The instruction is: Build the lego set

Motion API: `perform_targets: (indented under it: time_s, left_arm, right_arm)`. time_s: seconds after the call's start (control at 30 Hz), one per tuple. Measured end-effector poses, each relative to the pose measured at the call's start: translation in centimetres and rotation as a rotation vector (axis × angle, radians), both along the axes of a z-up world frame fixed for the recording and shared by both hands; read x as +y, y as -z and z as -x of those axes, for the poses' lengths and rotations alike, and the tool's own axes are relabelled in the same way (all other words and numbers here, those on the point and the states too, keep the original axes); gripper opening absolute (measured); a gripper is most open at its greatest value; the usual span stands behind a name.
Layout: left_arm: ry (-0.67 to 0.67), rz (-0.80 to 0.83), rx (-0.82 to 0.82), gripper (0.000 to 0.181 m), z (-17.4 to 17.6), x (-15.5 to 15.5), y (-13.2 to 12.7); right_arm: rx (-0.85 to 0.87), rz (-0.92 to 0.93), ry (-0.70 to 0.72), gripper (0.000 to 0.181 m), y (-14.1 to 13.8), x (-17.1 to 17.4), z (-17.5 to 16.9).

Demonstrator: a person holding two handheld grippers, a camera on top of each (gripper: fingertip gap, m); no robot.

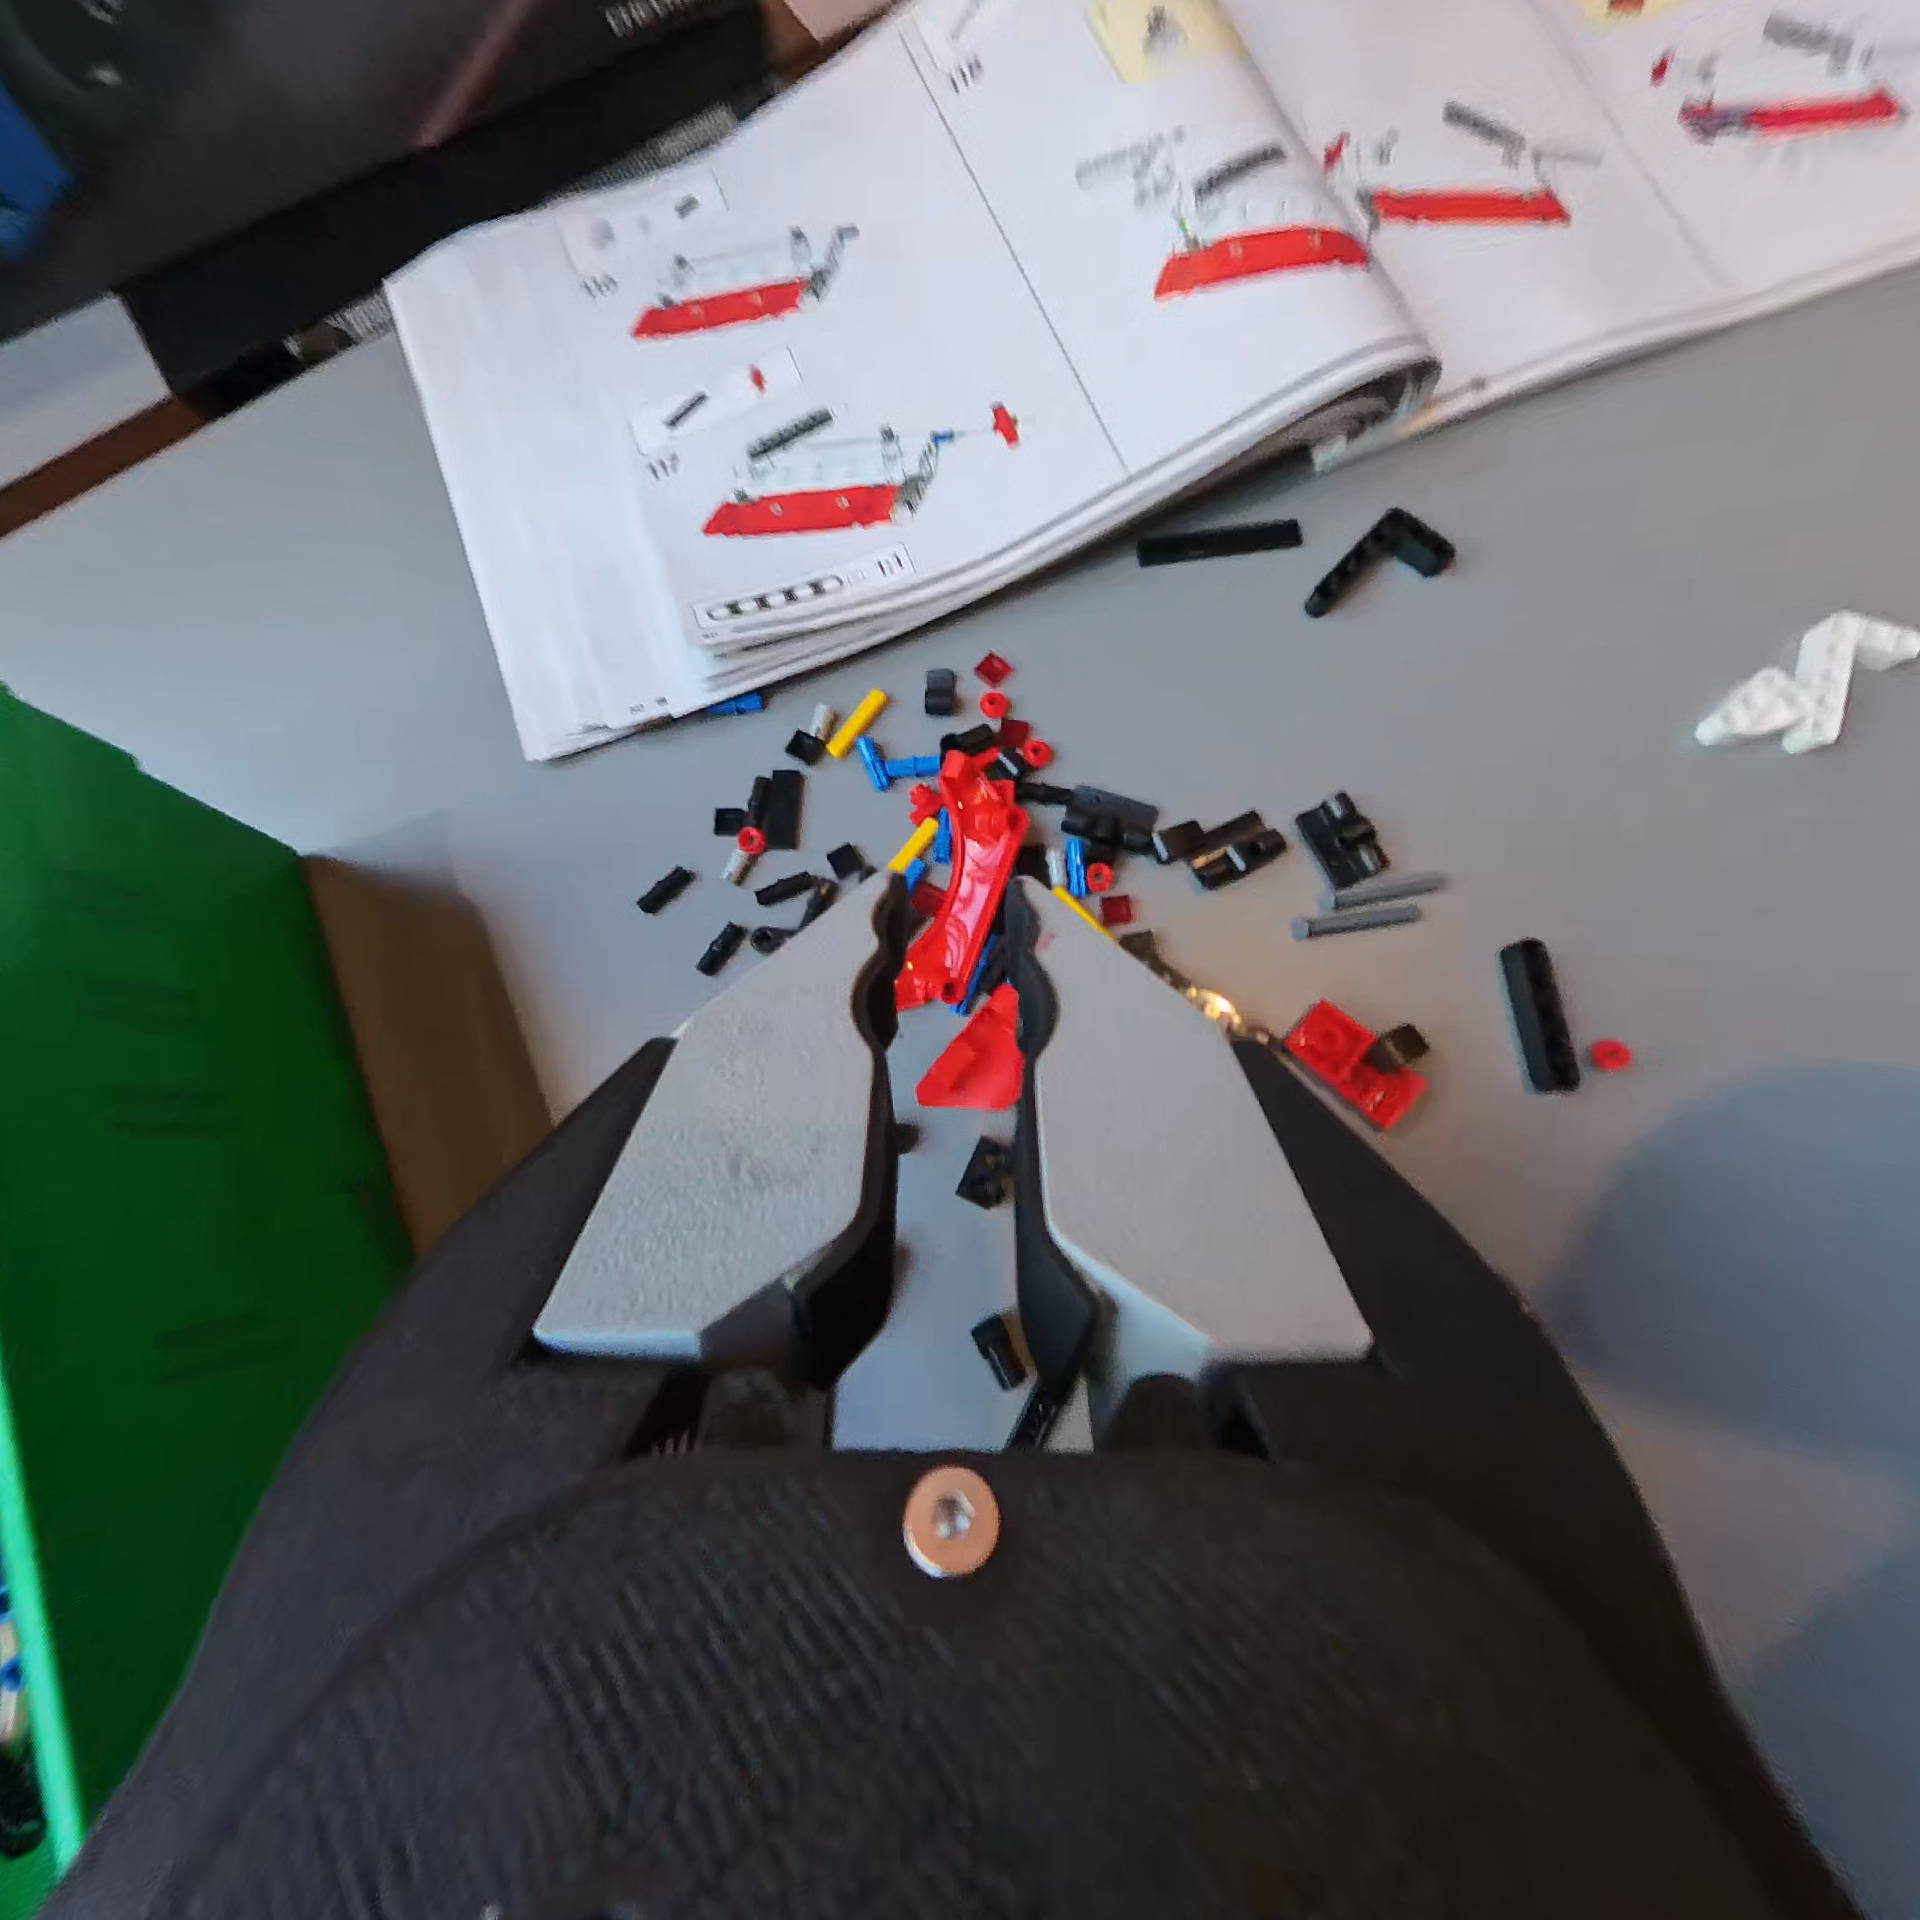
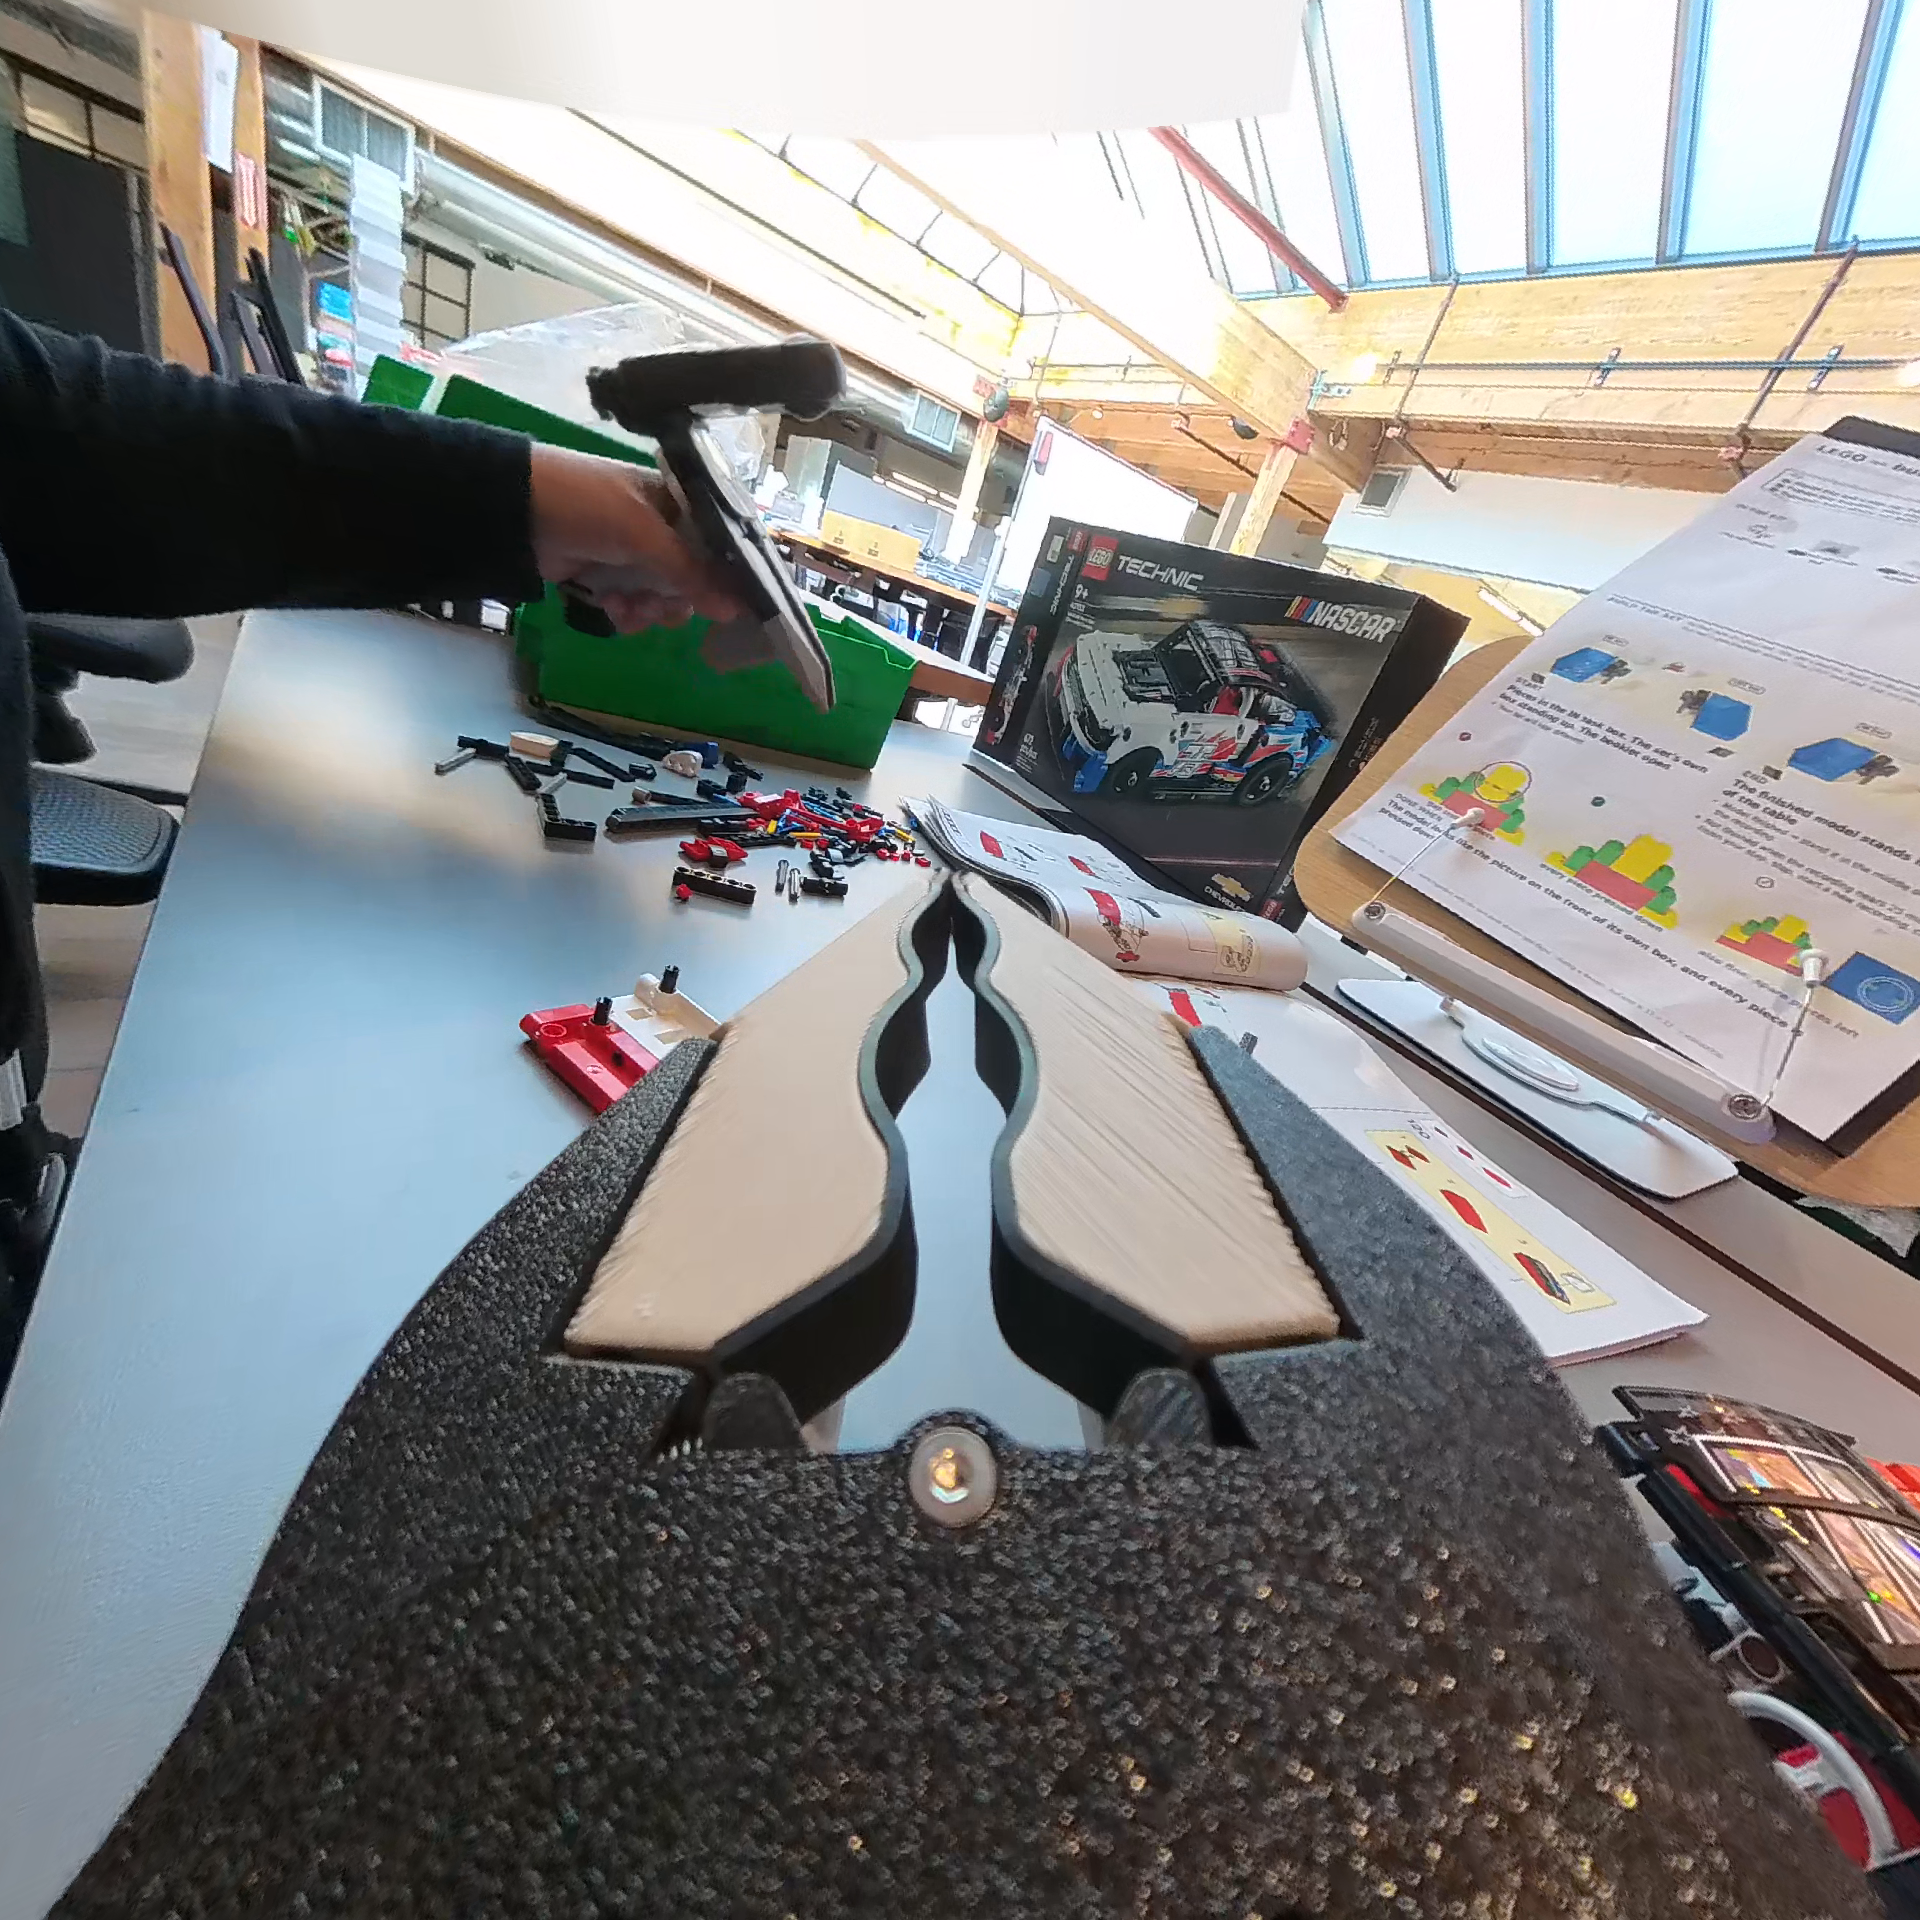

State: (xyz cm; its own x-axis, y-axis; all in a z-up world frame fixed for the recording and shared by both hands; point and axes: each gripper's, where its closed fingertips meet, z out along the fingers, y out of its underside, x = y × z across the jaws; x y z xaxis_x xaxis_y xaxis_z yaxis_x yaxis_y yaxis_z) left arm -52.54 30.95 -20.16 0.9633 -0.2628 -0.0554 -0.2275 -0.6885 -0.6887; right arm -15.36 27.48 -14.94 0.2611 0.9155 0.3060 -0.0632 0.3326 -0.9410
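Left wrist view is showing your left tool hanging above the heap of loose pieces on the grey tabletop, its two fingers parted a little with nothing between them. The curved red piece is lying straight ahead of the tips and partly showing in the gap, with its long axis running away from you, nearly in line with the fingers rather than across them. That is the relation the coming move is turning on, in my judgement: the fingers are set to either side of its narrow width, so a drop straight down would be closing across the short way. A small red wedge is sitting nearer to you in the same gap, and yellow and blue pins are crowding the curved piece on both sides, so a stray pin may be getting caught too. The open instruction booklet is lying beyond the heap, and the green bin is to your left. In the right wrist view your right tool is closed at the tips and empty, held back over the near part of the tabletop, well apart from the heap; a small red and white sub-assembly is lying just to its left. The set's box is standing beyond the booklet. Your left tool is clearly the nearer one to the pieces, seen there raised above them rather than touching.
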Motion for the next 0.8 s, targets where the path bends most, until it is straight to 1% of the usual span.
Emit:
perform_targets:
  time_s: [0.07,0.13,0.2,0.3,0.37,0.47,0.5,0.6,0.8]
  left_arm:
    - [0.047,0.056,0.015,0.010,-0.6,-0.2,1.3]
    - [0.099,0.079,-0.002,0.006,-1.7,0.3,2.3]
    - [0.155,0.102,-0.004,0.006,-2.8,1.4,3.1]
    - [0.218,0.185,0.027,0.006,-3.9,2.5,4.4]
    - [0.258,0.225,0.058,0.006,-4.2,3.0,5.2]
    - [0.313,0.266,0.158,0.004,-3.4,3.6,6.2]
    - [0.318,0.286,0.180,0.000,-3.1,3.8,6.4]
    - [0.367,0.313,0.220,0.000,-3.2,4.0,6.4]
    - [0.556,0.339,0.347,0.000,-4.0,3.6,6.5]
  right_arm:
    - [-0.003,-0.004,0.001,0.000,0.0,0.0,0.0]
    - [-0.004,-0.005,0.001,0.000,0.1,0.0,0.1]
    - [-0.006,-0.004,-0.001,0.000,0.1,0.0,0.1]
    - [-0.004,-0.004,-0.002,0.000,0.0,-0.1,0.1]
    - [-0.001,-0.005,0.000,0.000,0.0,0.0,0.0]
    - [0.008,0.006,0.000,0.000,-0.1,0.1,-0.1]
    - [0.011,0.010,-0.001,0.000,-0.1,0.1,-0.2]
    - [0.017,0.019,-0.002,0.000,-0.2,0.2,-0.2]
    - [0.027,0.026,-0.004,0.000,-0.3,0.3,-0.4]
